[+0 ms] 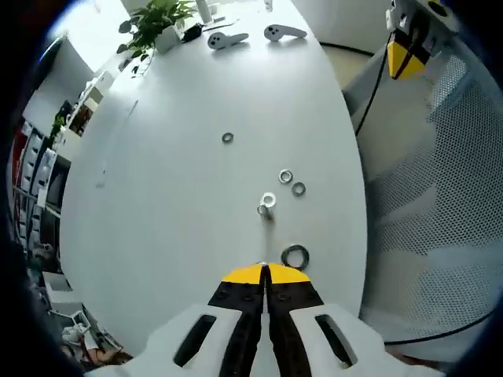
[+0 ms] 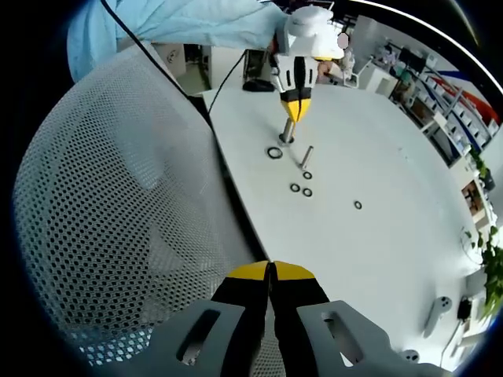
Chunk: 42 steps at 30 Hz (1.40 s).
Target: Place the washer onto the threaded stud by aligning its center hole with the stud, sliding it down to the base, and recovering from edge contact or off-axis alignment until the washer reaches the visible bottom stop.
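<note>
Left gripper (image 1: 266, 271): jaws pressed together, yellow tips meeting, nothing between them. It sits low over the white table (image 1: 173, 204), pointing along the table's length.

Just ahead of its tips, a dark washer (image 1: 295, 256) lies flat on the table, slightly to the right. Beyond it the threaded stud (image 1: 266, 206) stands upright; a pale ring shows at its top, but whether that is a washer seated on it or the stud's own end cannot be told. Two more washers (image 1: 291, 182) lie side by side past the stud, close together, one lighter and one darker. A single washer (image 1: 227, 137) lies well apart, farther up the table.

Far end of table: a potted plant (image 1: 153, 23) and two grey handle-like parts (image 1: 250, 35).

Right gripper (image 2: 271, 271): jaws also closed tip to tip, empty. It is held off the table, over a white mesh chair back (image 2: 118, 212).

In the right gripper view the left gripper shows at the table's far side, tips down near the stud, with the dark washer just beside it. The other washers lie scattered nearer the middle of the table. A black cable (image 2: 157, 71) runs across the mesh. A light-blue sleeve (image 2: 181, 23) is at the top.
</note>
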Motion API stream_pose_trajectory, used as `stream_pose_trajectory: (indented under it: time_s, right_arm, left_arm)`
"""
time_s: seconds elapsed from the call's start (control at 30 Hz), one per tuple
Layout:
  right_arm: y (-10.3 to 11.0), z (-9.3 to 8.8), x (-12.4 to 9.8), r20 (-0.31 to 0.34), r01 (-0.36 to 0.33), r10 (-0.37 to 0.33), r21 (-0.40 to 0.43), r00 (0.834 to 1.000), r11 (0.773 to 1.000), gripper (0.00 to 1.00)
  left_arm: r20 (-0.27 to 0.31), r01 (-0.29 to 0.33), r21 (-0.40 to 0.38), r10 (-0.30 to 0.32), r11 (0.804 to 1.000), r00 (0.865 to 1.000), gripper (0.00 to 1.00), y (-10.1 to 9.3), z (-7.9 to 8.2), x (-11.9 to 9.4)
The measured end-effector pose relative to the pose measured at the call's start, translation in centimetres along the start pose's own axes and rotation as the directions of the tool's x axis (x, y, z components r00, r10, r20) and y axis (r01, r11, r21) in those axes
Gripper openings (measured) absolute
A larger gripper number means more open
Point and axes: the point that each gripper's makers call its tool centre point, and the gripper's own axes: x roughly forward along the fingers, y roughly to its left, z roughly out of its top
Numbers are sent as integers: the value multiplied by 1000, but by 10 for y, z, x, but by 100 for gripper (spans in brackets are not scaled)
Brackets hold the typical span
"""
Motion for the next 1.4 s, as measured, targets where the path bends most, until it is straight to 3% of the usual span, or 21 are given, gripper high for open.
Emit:
stream_pose_trajectory:
  time_s: [0.17, 0.57, 0.87, 1.1, 1.4]
  right_arm:
    - [0, 0, 0, 1, 0, 0, -2, 1000, 1000, 3]
    - [0, 0, 0, 1, 5, -5, 0, 1000, 1000, 3]
    - [-1, 0, -1, 0, 8, -8, 5, 1000, 1000, 3]
    - [-1, -1, 0, -4, 7, -7, 5, 1000, 1000, 3]
    - [-1, -2, 0, -12, 3, -3, 7, 1000, 1000, 3]
  left_arm:
    - [17, 5, -3, -5, 1000, 1000, 0, -15, -3, -5]
    - [45, 13, -33, -12, 999, 999, 9, -28, -12, -4]
    - [40, 57, -2, -57, 998, 998, 13, -44, -17, 16]
    - [20, 67, 9, -67, 998, 998, 15, -45, -28, 32]
    - [6, 74, 28, -74, 997, 997, 15, -42, -29, 49]
